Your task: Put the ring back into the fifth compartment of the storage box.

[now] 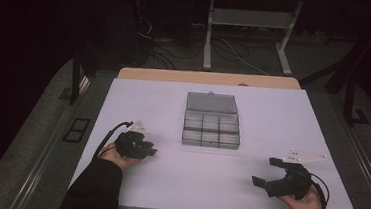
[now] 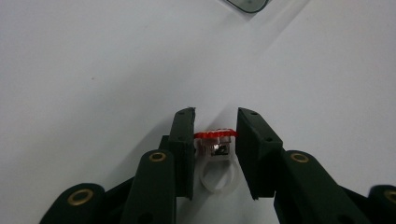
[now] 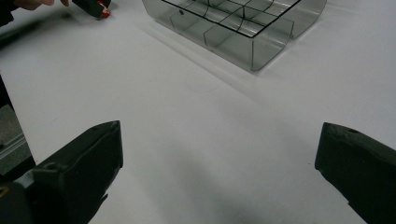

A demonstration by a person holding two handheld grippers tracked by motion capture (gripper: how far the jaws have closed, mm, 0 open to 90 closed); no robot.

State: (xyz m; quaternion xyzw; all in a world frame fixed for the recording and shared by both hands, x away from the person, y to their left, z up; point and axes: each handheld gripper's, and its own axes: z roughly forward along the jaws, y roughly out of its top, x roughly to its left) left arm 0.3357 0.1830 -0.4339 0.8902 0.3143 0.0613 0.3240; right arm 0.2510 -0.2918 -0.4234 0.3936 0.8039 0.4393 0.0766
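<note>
A white tabletop (image 1: 283,117) lies over a tan wooden bench edge (image 1: 210,78) in a dark room; beyond it, on a grey floor, stand the white legs of another table (image 1: 209,36) among loose cables. At the tabletop's centre sits a clear, smoky plastic organiser box (image 1: 211,129), its lid folded back flat on the far side and its tray split into a grid of small compartments; its long axis runs from near edge to far edge. The left gripper (image 2: 215,122), held low at the tabletop's left near the box, has its jaws closed on a small toy ring (image 2: 215,161): a white band toward the camera, a clear centre, and a red scalloped top pointing away along the jaws. The right gripper (image 1: 267,172), at the near right and well apart from the box, has its jaws spread wide with nothing between them.
</note>
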